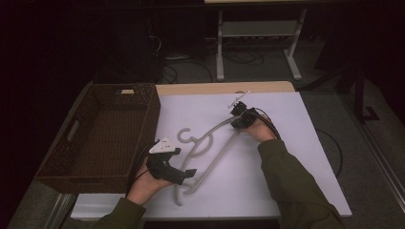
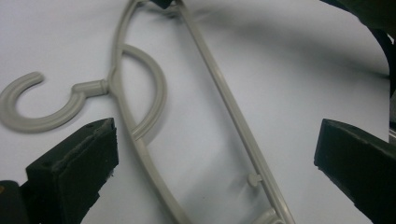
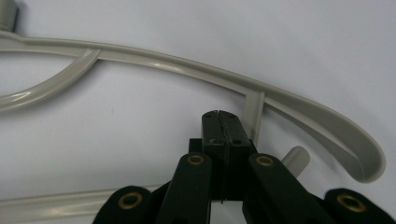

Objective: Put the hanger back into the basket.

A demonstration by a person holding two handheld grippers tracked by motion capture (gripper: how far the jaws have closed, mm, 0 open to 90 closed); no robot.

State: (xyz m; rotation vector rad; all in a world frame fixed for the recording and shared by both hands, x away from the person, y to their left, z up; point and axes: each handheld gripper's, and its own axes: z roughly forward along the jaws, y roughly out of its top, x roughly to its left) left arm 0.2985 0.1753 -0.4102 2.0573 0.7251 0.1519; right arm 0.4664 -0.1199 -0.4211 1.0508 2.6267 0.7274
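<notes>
Hanger [image 1: 205,150] lies on white table [image 1: 286,157], right claw [image 1: 237,121] closed at its end.

Grey hanger [image 1: 205,143]; white table [image 1: 286,157]; dark brown woven basket [image 1: 57,164]; olive sleeves [image 1: 291,186].

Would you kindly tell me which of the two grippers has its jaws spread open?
The left gripper, near the hanger's lower end: its jaws stand wide apart. The right gripper's jaws are pressed together at the far end.
</notes>
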